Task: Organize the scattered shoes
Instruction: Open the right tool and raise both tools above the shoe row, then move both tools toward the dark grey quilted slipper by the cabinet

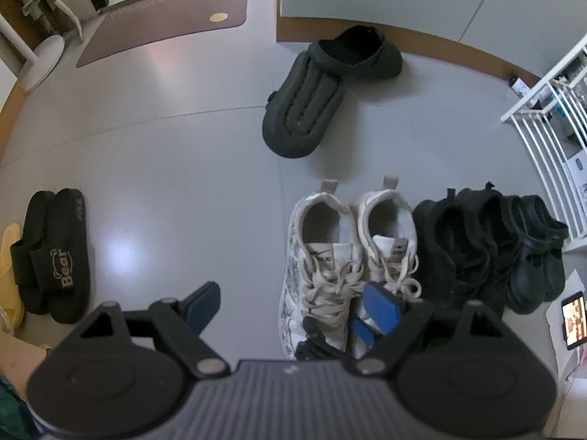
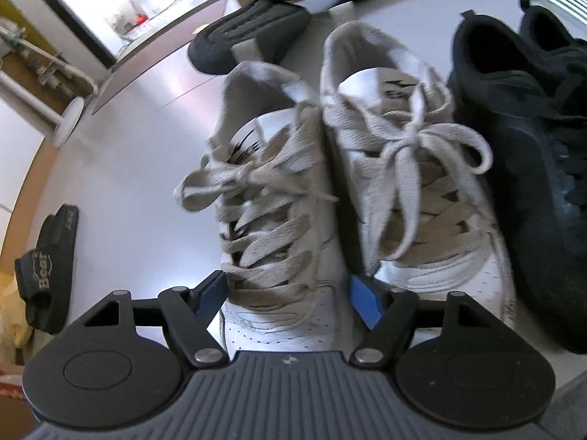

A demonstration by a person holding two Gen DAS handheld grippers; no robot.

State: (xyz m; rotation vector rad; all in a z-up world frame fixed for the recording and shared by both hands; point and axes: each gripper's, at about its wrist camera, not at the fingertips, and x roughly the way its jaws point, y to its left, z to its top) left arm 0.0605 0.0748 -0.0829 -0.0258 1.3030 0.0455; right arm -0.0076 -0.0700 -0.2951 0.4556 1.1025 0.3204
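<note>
Two grippers gape: left gripper (image 1: 293,304), right gripper (image 2: 286,293); slide (image 1: 60,256) reads "Bear".

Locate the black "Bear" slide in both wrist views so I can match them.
Left wrist: the black "Bear" slide lies at the left edge, mid-height, beside something yellow.
Right wrist: the slide sits at lower left, above the gripper's body.
Shared landmark: the white lace-up sneakers, right of the slide in both.
</note>
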